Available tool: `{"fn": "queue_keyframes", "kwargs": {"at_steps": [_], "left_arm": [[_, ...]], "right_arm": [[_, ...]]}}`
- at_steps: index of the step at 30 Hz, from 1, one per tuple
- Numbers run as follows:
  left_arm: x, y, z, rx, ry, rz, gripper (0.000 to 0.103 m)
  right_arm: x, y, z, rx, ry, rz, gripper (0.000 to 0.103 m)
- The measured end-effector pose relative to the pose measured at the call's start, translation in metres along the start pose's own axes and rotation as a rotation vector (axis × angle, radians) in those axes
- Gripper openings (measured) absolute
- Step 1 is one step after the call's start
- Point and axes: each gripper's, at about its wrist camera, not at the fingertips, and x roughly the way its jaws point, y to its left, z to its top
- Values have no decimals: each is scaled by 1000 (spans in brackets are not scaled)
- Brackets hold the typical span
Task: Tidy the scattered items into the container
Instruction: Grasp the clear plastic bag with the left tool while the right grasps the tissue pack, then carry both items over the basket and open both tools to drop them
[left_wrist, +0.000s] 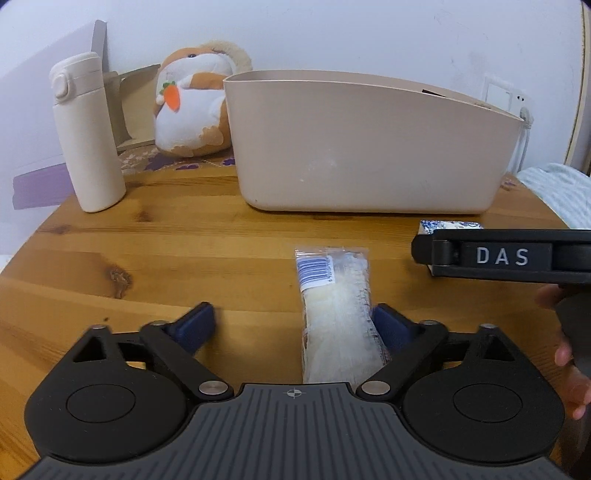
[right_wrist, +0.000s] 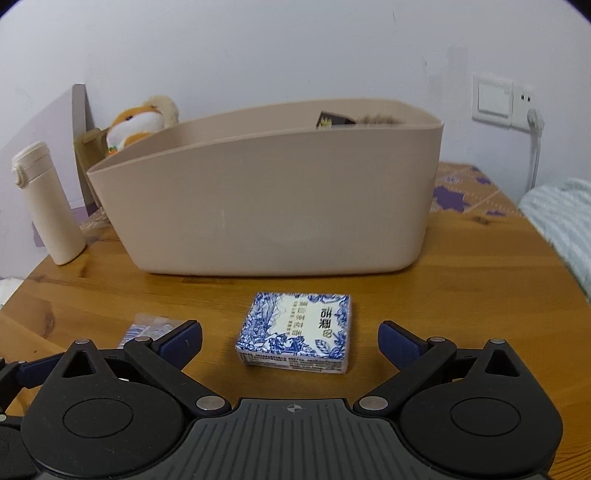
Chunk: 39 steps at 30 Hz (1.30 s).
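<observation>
— What are the tongs doing?

— The left gripper (left_wrist: 294, 326) is spread wide, holding nothing; a clear plastic packet (left_wrist: 334, 314) with a barcode label lies lengthwise between its blue pads (left_wrist: 388, 326), against the right one. The right gripper (right_wrist: 290, 341) gapes too, empty, with a blue-and-white printed box (right_wrist: 295, 332) lying flat between its fingers, touching neither.

— And further out?

— Mid-frame behind both items sits the beige container (right_wrist: 266, 206) on the wooden table (right_wrist: 461, 277), a dark packet (right_wrist: 332, 121) showing above its far rim. Upper left stands a cream flask (left_wrist: 86, 133), with a plush hamster (left_wrist: 190, 99) beside it. A wall socket (right_wrist: 506, 101) is upper right. Nothing blocks the path to the bin.
</observation>
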Motion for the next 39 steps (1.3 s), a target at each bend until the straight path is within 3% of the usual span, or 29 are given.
{"fn": "queue_keyframes", "kwargs": {"at_steps": [8,15,17,19,21,23,24,39], "left_arm": [[7,4,4,14,5,-21,103],[7,6,3,11,-1,-26,103],[5,8,3,-2,-16,-17,92],[2,9,4,-6,-35,1,64],[1,10,4,-10,-48,3,52],[0,11,3,-12,-53,3,41],[-1,11,3,-14,-56,2,35],[-17,14,3,-54,-71,-20,32]], "right_arm": [[15,11,-3,-109,15,-89,99],[15,9,-2,-113,17,-87,101],[15,9,-2,-109,15,-84,97],[15,10,-2,-99,11,-95,92],[13,9,-1,-89,8,-108,84],[10,8,-1,-84,3,-113,65],[9,8,0,-80,1,-119,61],[-23,2,-6,-74,-26,-95,61]]}}
